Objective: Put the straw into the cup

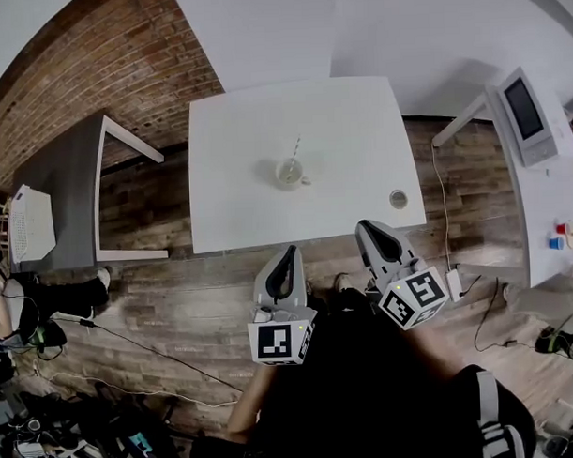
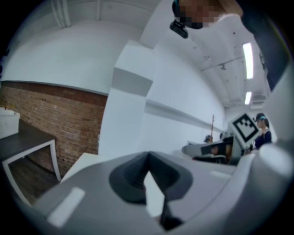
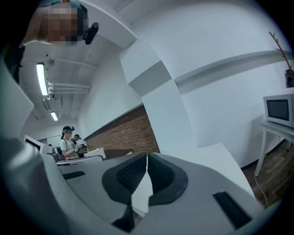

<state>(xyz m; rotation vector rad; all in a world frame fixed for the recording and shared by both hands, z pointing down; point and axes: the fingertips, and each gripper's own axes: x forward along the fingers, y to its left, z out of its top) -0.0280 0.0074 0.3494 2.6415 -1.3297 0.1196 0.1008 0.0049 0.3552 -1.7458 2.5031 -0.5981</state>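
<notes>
The straw (image 1: 295, 149) stands in the cup (image 1: 289, 173). Your left tool (image 1: 290, 253) and right tool (image 1: 371, 228) are pinched together, empty. A bump could tip it.

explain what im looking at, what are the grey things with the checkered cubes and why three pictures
No robot here: a person holds a grey two-jaw tool in each hand, and the marker cubes are part of those tools. The head view comes from a camera on the person's head, looking down at the left tool and right tool. The other two views come from cameras riding on each tool, looking along its jaws. Both tools are shut and hold nothing. On the white rectangular table stands a small clear cup with a thin pale straw already in it. Near the table's front corner lies a small round grey object.
</notes>
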